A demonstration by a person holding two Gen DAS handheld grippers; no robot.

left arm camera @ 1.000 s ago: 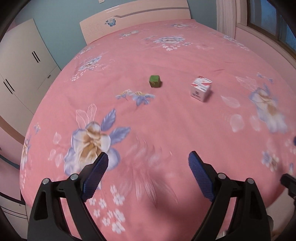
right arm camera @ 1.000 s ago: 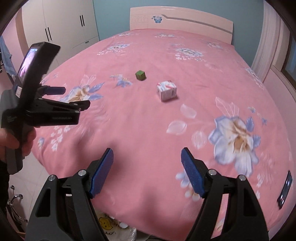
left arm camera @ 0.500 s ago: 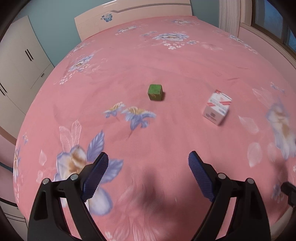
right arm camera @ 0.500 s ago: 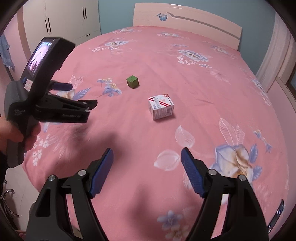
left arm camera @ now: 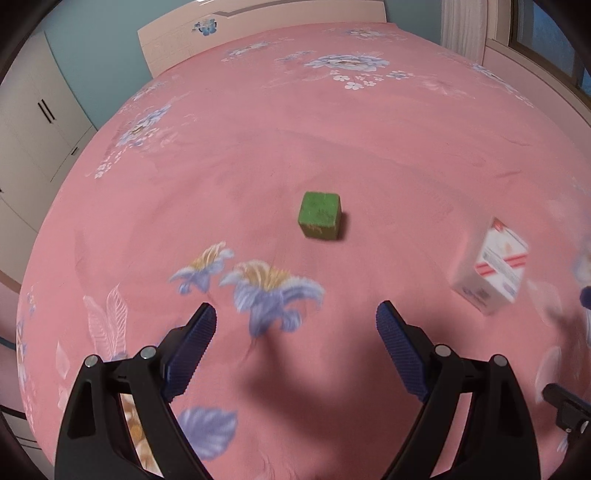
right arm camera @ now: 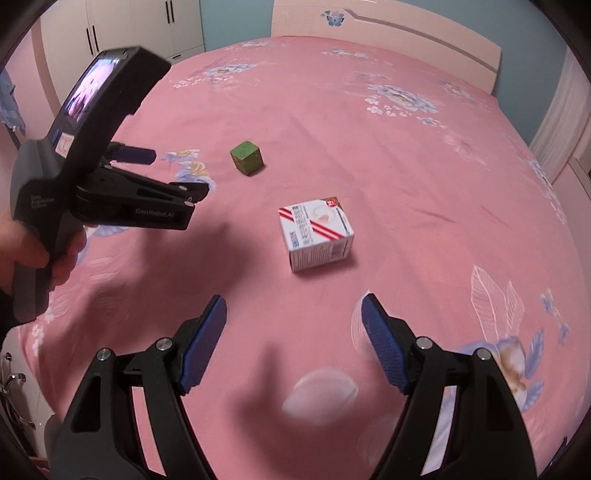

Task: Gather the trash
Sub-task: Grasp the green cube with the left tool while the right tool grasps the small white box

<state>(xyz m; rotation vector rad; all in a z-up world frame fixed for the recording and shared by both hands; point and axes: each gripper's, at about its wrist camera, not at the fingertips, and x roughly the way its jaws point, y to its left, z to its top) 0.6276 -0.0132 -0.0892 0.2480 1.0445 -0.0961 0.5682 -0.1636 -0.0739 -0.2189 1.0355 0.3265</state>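
A small green cube (left arm camera: 319, 215) lies on the pink flowered bedspread, straight ahead of my open, empty left gripper (left arm camera: 296, 316). It also shows in the right wrist view (right arm camera: 246, 157). A white carton with red stripes (right arm camera: 317, 233) lies just ahead of my open, empty right gripper (right arm camera: 293, 309). In the left wrist view the carton (left arm camera: 491, 270) is at the right, blurred. The left gripper (right arm camera: 162, 173) shows at the left of the right wrist view, above the bed, short of the cube.
The bed (right arm camera: 369, 122) fills both views. A pale headboard (right arm camera: 388, 33) is at the far end. White wardrobes (left arm camera: 33, 122) stand to the left. A curtain and window sill (right arm camera: 565, 122) run along the right side. Floor clutter (right arm camera: 11, 387) lies by the near left corner.
Both grippers have moved forward over the bed. The green cube and the carton are nearer and larger in each view. The jaws have stayed open.
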